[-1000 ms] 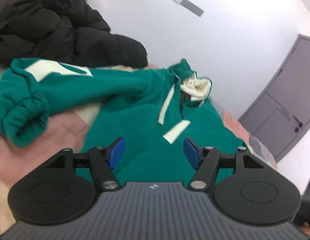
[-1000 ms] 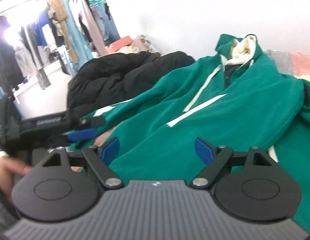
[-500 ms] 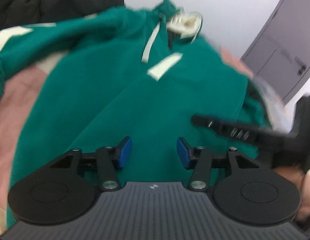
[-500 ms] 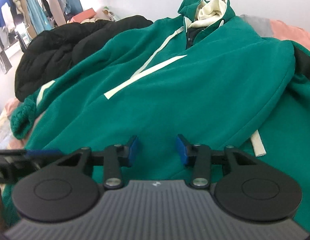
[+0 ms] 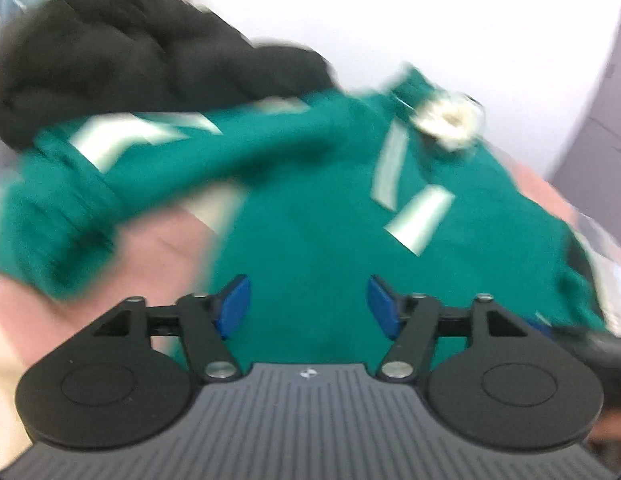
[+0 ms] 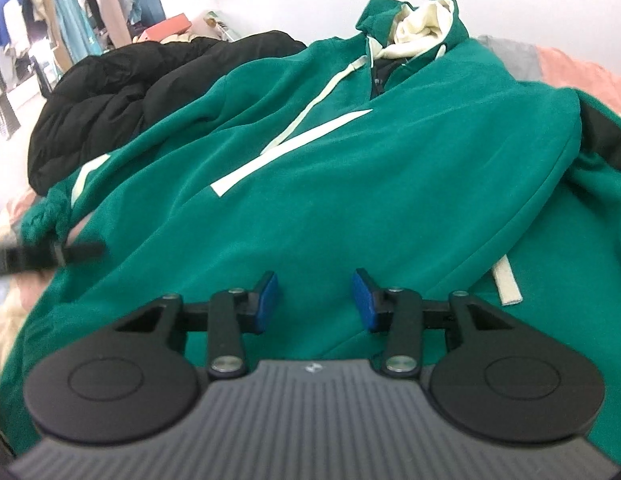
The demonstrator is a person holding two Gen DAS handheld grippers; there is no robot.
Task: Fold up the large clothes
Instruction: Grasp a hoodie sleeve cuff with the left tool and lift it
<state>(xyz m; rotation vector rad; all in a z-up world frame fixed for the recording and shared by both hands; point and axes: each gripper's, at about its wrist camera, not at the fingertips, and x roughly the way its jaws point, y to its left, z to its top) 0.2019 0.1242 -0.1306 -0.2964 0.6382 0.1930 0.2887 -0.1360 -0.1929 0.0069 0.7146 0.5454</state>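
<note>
Clearly, the green hoodie (image 6: 350, 200) lay spread front-up on the bed, its hood with the cream lining (image 6: 420, 28) at the far end near the wall and its hem close to both cameras. One sleeve (image 5: 122, 168) stretched out to the side toward the black padded jacket (image 5: 130, 64), with the pink bed cover (image 5: 158, 248) showing under it, so the garment was probably flattened in preparation for a first fold. The left gripper (image 5: 308, 304) hovered over the lower body of the hoodie; its jaws were opening and only flat cloth was seen beyond them, nothing pinched. The right gripper (image 6: 314, 300) stood lower over the same hem area, jaws partly apart, and its blue pads (image 6: 266, 300) did not seem to press any fabric. I judged that both tools were placed near the hem because it is a natural edge to catch. The left view was blurred, so finer detail there could not be told.
</note>
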